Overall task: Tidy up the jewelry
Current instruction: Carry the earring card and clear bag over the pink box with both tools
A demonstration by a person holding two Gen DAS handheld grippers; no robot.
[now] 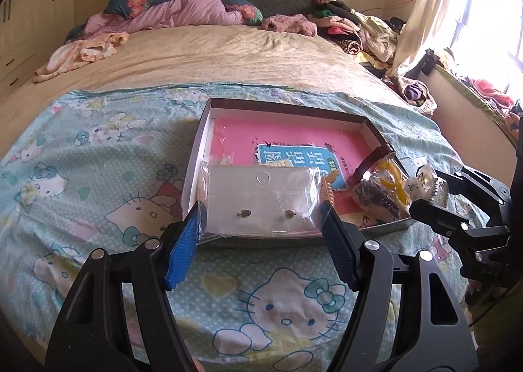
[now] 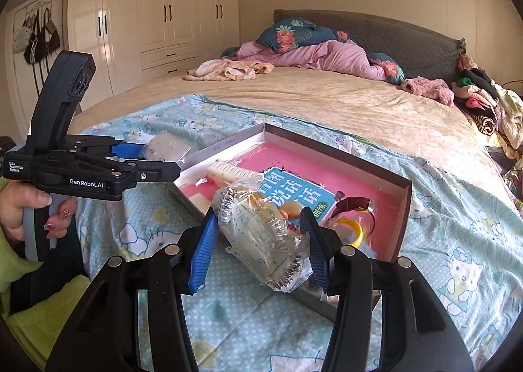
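A box [image 1: 369, 130] lies on the bed [image 1: 228, 54], a book [image 1: 294, 156] inside.

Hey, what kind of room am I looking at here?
A bedroom, most likely: a large bed with a padded grey headboard, a rumpled pink quilt at its head, and a cream built-in wardrobe along the wall.

Black left tool [image 2: 160, 159] marked "GenRobot.AI", blue ribbed pads [image 1: 183, 251], silver rivets, lime-green sleeve [image 2: 39, 313], decorated nails
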